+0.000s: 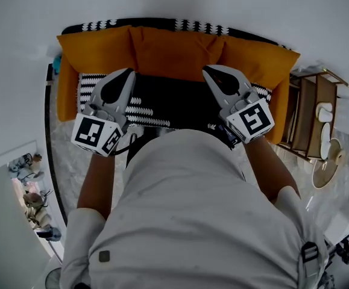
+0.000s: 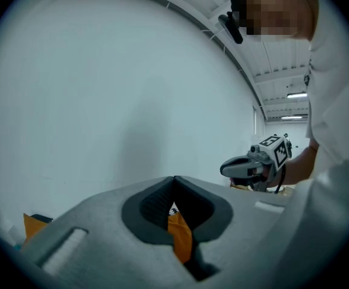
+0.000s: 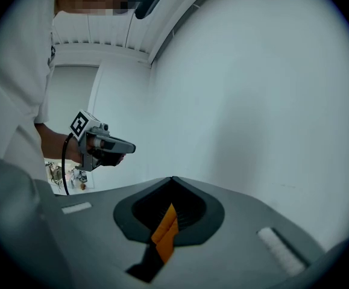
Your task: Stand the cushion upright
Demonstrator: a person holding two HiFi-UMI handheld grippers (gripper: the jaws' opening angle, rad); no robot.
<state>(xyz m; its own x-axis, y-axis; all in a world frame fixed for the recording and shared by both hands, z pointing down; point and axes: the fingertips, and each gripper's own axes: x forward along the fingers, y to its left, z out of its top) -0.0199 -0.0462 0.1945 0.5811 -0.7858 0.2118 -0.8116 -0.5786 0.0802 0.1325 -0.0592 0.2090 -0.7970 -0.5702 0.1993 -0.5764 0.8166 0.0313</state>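
Three orange cushions stand upright against the sofa back: left [image 1: 96,50], middle [image 1: 174,53], right [image 1: 261,62]. My left gripper [image 1: 128,72] hovers in front of the seam between the left and middle cushions, with its jaws shut. The right gripper [image 1: 207,70] hangs before the middle cushion's right edge and is also shut. Neither holds anything that I can see. In the left gripper view the left gripper [image 2: 174,178] faces the white wall, and orange cushion [image 2: 180,236] shows through the slot behind its tips. The right gripper [image 3: 173,178] shows a similar orange strip [image 3: 164,233].
The sofa seat carries a black-and-white patterned cover [image 1: 147,104], and a similar throw [image 1: 162,24] runs along the top of the back. A wooden rack [image 1: 310,116] with white items stands right of the sofa. A white wall lies behind it. The person's torso fills the lower head view.
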